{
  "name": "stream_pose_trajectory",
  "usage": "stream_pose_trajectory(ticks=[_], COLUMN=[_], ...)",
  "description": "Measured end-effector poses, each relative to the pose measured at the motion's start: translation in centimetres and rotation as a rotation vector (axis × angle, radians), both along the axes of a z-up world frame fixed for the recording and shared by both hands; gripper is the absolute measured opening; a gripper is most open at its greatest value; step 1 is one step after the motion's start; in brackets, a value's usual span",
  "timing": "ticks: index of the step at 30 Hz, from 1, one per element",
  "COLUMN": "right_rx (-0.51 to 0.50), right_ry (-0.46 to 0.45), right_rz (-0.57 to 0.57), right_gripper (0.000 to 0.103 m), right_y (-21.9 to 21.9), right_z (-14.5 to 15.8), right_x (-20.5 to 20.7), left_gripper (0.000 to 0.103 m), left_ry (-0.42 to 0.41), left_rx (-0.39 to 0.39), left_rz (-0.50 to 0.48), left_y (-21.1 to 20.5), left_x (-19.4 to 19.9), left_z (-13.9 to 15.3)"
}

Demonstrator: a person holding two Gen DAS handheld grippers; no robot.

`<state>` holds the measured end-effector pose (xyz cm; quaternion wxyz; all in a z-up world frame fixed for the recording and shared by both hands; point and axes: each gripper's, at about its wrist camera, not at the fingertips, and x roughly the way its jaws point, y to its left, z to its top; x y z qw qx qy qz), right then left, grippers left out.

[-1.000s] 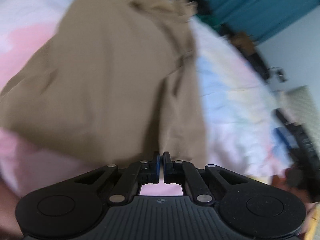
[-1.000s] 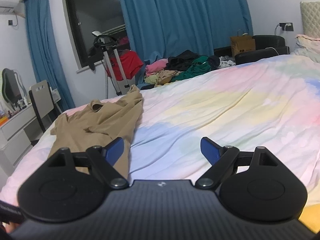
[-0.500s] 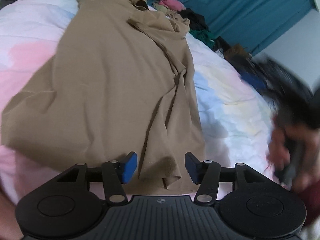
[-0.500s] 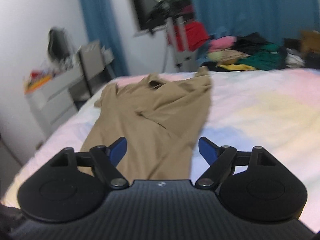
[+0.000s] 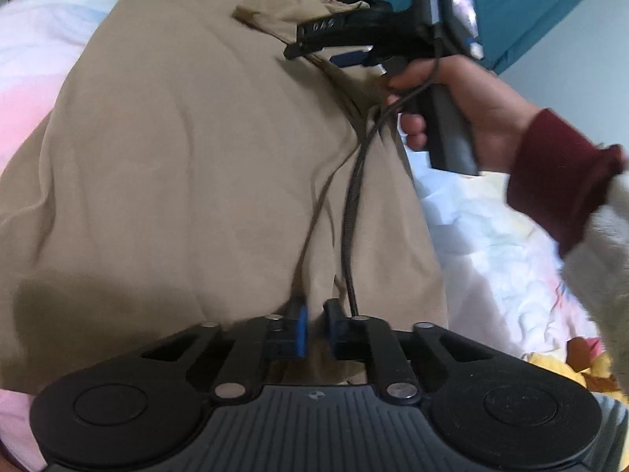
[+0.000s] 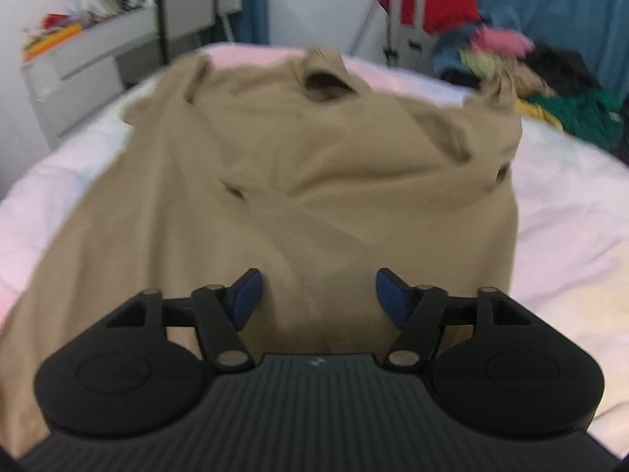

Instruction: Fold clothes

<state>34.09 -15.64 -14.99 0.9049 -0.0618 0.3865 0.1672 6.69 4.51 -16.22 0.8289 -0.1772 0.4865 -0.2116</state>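
A tan shirt [image 5: 188, 149] lies spread on the pastel bedsheet [image 5: 491, 244], its collar at the far end. My left gripper [image 5: 314, 324] is at the shirt's near hem, its jaws nearly closed with a narrow gap; I cannot tell whether cloth is pinched. My right gripper [image 6: 318, 295] is open and empty, hovering over the shirt's [image 6: 314, 181] middle, facing the collar. The right gripper also shows in the left wrist view [image 5: 346, 45], held by a hand over the shirt's right side, with its cable hanging down.
A pile of colourful clothes [image 6: 530, 74] lies past the bed's far right. A grey desk with drawers [image 6: 90, 63] stands at the far left. Blue curtains [image 6: 558, 4] hang behind. The bed's edge curves around the shirt.
My left gripper's jaws, open half a second ago, have closed to a narrow gap at the hem. My right gripper has swung left and forward over the shirt, staying open.
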Motion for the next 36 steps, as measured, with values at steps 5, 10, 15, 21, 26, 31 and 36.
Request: stream_pose_trajectory(ticks=[5,10,15,21,26,31,36], right_rx=[0.048,0.144,0.167,0.125,0.143,0.216,0.210], right_ry=[-0.086,-0.202,-0.224,-0.195,-0.213,-0.255,-0.318], right_rz=[-0.075,-0.082,-0.081,-0.101,-0.134,-0.141,-0.164], right_gripper=[0.010,0.008,0.008,0.010,0.077,0.085,0.085], right_y=[-0.4,-0.8,0.4,2.0,1.3,-0.4,-2.3], right_z=[0.4,3.5,4.6,2.0,1.9,3.7,6.0], right_x=[0.4,0.4,1.8,3.4,2.2,-1.8,-7.5], left_gripper=[0.002,0.002,0.002,0.012,0.055,0.075,0.081], left_ry=[0.001,-0.015,-0.015,-0.028,-0.141,-0.297,-0.512], left_rx=[-0.081,-0.132,-0.084,-0.006,0.098,0.159,0.243], left_rz=[0.014,0.039,0.083,0.092,0.080,0.091,0.103], left_y=[1.4,2.6,2.8,2.3,2.0,0.3,-0.5], left_x=[-1.4,-4.0,-4.8,-3.4,-4.3,-5.4,-8.6], left_z=[1.0,2.3,2.5,2.2,4.8,7.6,10.2])
